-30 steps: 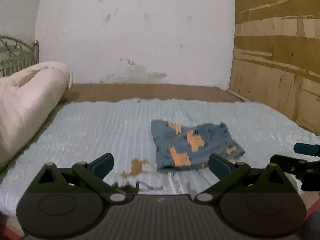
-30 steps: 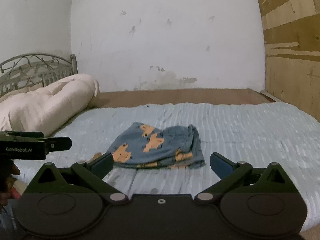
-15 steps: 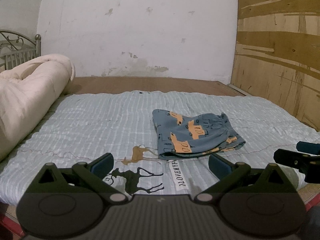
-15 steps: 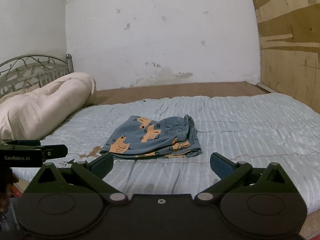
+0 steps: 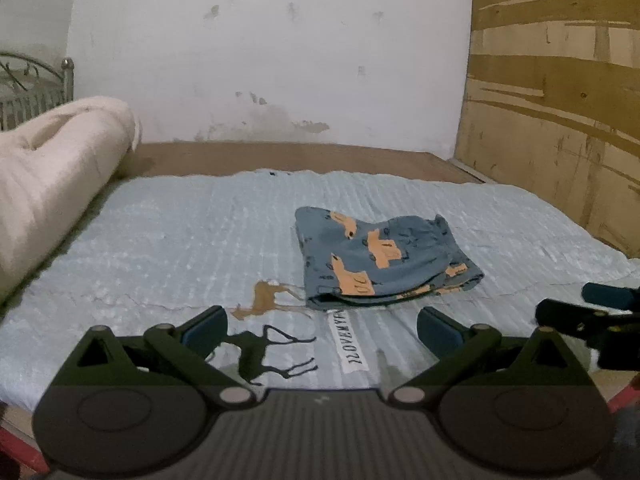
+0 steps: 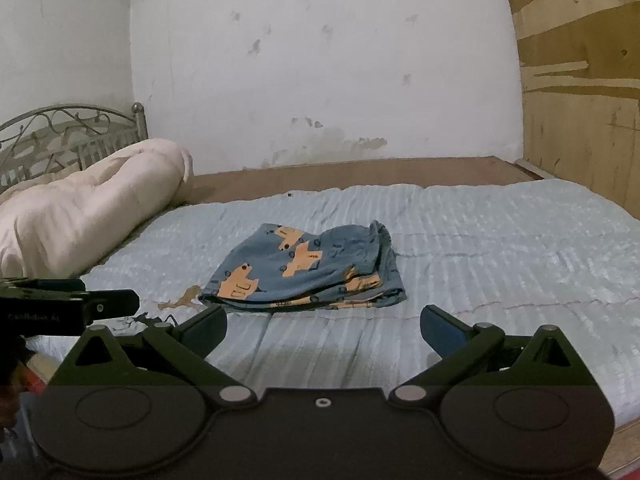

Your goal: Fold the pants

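The blue pants with orange car prints [image 5: 380,260] lie folded into a compact stack on the light blue bedspread [image 5: 180,240]. They also show in the right wrist view [image 6: 308,272]. My left gripper [image 5: 322,330] is open and empty, held back near the bed's front edge, short of the pants. My right gripper [image 6: 322,330] is open and empty, also held back from the pants. The right gripper's body shows at the right edge of the left wrist view [image 5: 592,316], and the left gripper's body shows at the left edge of the right wrist view [image 6: 72,308].
A rolled cream duvet [image 5: 44,184] lies along the bed's left side by a metal headboard [image 6: 68,136]. A white wall stands behind and a plywood wall [image 5: 560,120] on the right. Deer prints and a label [image 5: 350,340] mark the bedspread's front.
Both grippers have pulled back and away from the folded pants. The pants lie still on the bed.
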A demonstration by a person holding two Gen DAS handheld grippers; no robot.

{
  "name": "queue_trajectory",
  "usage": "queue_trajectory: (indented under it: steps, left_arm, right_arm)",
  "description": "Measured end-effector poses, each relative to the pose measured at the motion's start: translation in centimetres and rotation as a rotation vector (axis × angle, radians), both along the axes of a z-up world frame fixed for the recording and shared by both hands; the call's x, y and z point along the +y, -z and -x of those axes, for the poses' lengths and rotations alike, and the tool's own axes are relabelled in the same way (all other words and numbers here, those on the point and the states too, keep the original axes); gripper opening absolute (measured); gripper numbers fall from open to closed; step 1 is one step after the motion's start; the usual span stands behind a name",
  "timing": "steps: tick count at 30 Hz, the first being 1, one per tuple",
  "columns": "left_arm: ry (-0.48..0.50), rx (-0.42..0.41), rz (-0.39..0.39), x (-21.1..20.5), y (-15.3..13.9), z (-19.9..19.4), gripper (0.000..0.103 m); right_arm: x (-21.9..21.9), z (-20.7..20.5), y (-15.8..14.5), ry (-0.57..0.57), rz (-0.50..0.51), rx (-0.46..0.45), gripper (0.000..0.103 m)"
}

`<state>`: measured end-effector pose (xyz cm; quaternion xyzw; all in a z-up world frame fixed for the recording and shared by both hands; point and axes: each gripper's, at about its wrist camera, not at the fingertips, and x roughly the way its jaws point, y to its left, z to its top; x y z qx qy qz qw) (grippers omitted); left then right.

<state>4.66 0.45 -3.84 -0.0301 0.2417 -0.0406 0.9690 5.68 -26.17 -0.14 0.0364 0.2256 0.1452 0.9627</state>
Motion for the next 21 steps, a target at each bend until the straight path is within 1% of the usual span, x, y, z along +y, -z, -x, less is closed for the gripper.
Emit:
queue_trajectory:
  steps: [3,11,21]
  left_arm:
    - [0.001,0.003,0.012,0.0,0.2,-0.2,0.103]
    - [-0.006,0.013,0.007,0.0,0.8,-1.1,0.103]
    - [-0.021,0.059,0.011,0.4,1.9,-2.5,0.103]
  right_arm:
    - [0.1,-0.4,0.4,-0.005,0.000,0.015,0.102]
    - [0.2,-1.5,1.4,-0.009,-0.002,0.050,0.102]
    - [0.3,-3.2,2.6,-0.015,-0.011,0.090,0.102]
